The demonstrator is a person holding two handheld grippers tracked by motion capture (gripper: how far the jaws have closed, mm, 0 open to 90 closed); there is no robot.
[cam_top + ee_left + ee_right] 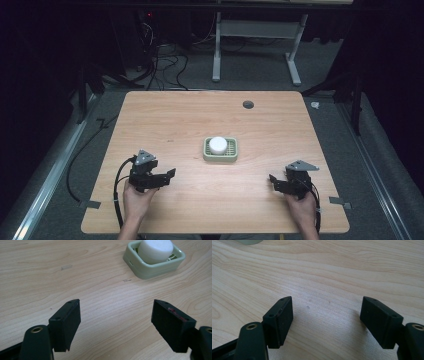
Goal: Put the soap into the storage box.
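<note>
A pale green square dish [220,156] sits near the middle of the wooden table [175,120], and a white round puck [218,144] rests in it. In the left gripper view the dish [140,267] and the puck [155,250] lie at the upper right, well beyond the jaws. My left gripper [167,176] rests low at the front left, open, with bare wood between its jaws [116,317]. At the front right my right gripper [273,181] is open too, over bare wood [327,315]. A corner of the dish [249,242] shows at the top left.
A dark round grommet hole [248,104] is set in the table's far side. Cables [165,65] and a white desk frame [255,45] stand on the grey floor behind. Metal rails run along both sides. Tape tabs [340,201] mark the front corners.
</note>
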